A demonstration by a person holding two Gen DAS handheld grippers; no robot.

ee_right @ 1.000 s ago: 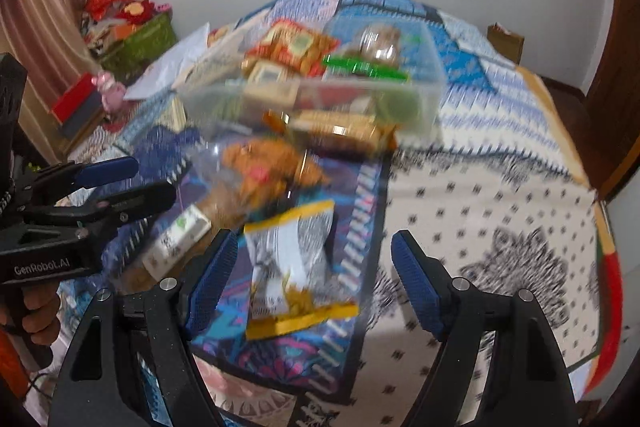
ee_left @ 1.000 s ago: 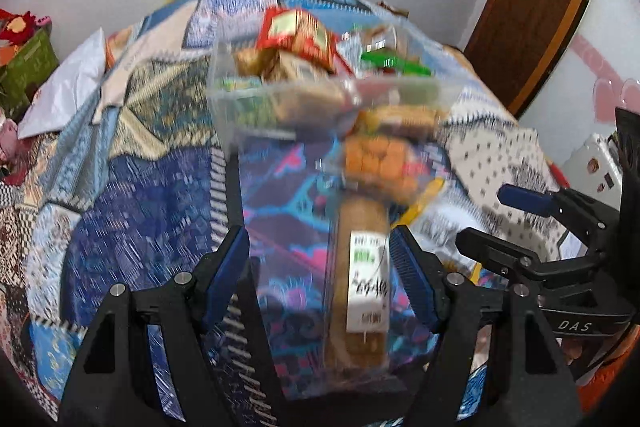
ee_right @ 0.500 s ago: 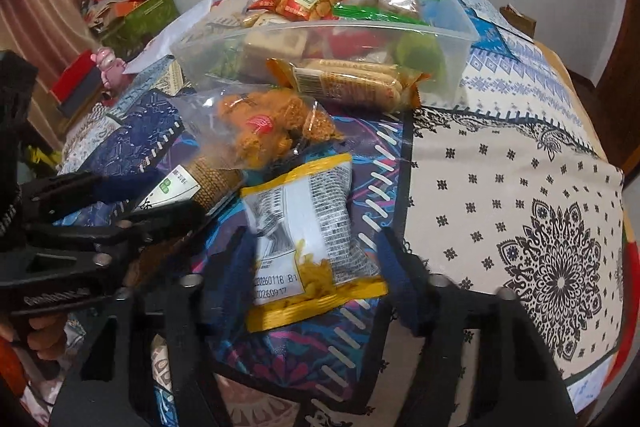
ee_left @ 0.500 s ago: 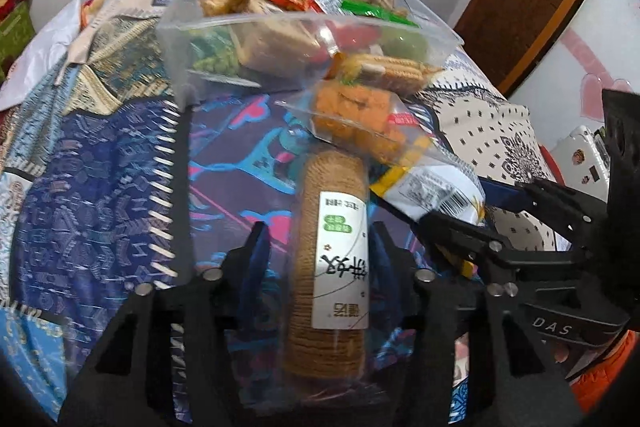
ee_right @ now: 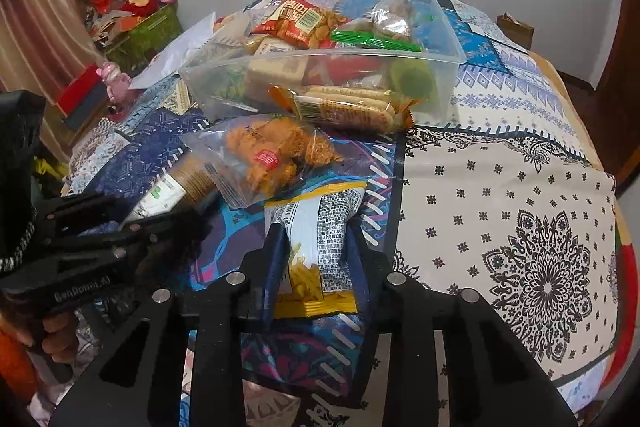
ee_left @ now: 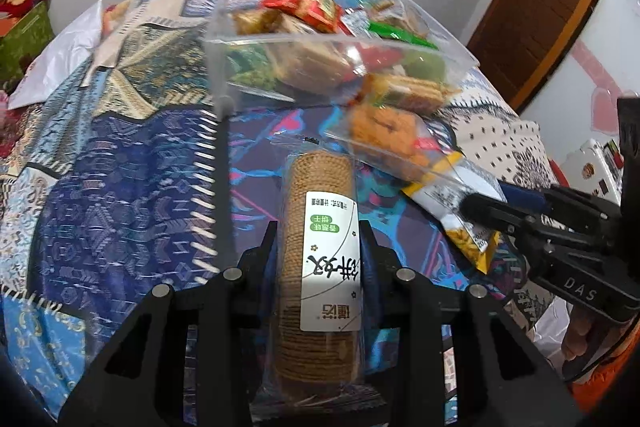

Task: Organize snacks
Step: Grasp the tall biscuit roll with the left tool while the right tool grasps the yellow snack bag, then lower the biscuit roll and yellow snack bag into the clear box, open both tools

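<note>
L gripper [ee_left: 320, 251] held level, low over quilt [ee_left: 120, 187], fingers clamped on biscuit sleeve [ee_left: 320, 267] just in front of clear snack bin [ee_left: 224, 59]. R gripper [ee_right: 316, 251], same pose, pinches yellow snack packet [ee_right: 320, 227] nearer than bin.

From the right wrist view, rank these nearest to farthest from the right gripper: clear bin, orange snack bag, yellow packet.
1. yellow packet: between the right gripper's fingers.
2. orange snack bag: just beyond, slightly left.
3. clear bin: farthest, behind it.

Black gripper [ee_left: 320, 255], silver screws, blue pads.
</note>
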